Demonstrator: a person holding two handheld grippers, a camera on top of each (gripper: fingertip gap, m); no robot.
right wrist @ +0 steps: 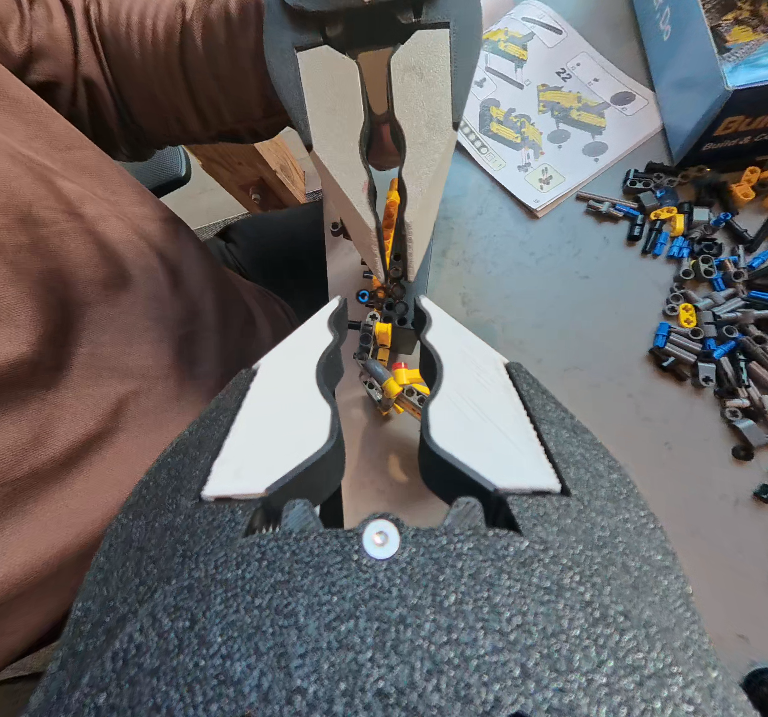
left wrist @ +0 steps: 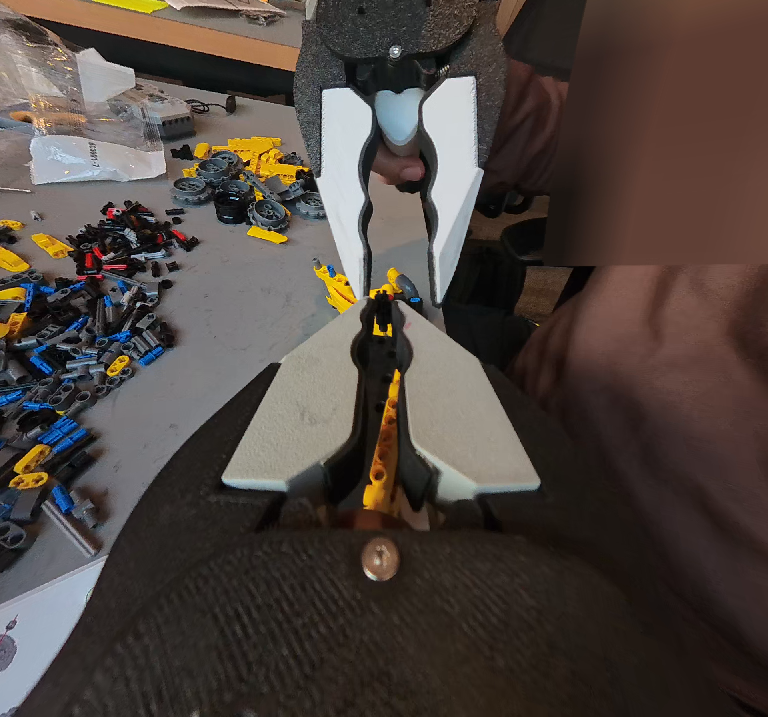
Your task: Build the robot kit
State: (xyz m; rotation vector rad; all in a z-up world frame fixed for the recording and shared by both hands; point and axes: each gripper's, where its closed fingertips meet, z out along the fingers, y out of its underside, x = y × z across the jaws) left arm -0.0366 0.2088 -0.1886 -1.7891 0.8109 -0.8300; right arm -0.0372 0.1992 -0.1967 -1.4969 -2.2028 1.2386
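We see left gripper (left wrist: 380, 302) clamped on yellow-black holed brick assembly (left wrist: 384, 439) above grey table (left wrist: 232, 323) | right gripper (right wrist: 380, 302) spread apart, facing it | loose plastic pins (left wrist: 83, 343) beside.

Loose building pieces (left wrist: 104, 323), instruction booklet (right wrist: 552, 115), box (right wrist: 698, 52)

Both grippers are rough, grainy black 3D-printed plastic; the left gripper (left wrist: 380, 302) has matt off-white fingers (left wrist: 316, 406), the right gripper (right wrist: 380, 306) cleaner white ones with print lines. The yellow and black build (right wrist: 384, 339) is glossy plastic, same as the loose parts (left wrist: 83, 343). The table (left wrist: 232, 302) is smooth, scuffed grey. The booklet (right wrist: 557, 115) is paper, the sleeve (right wrist: 104, 281) brown cloth.
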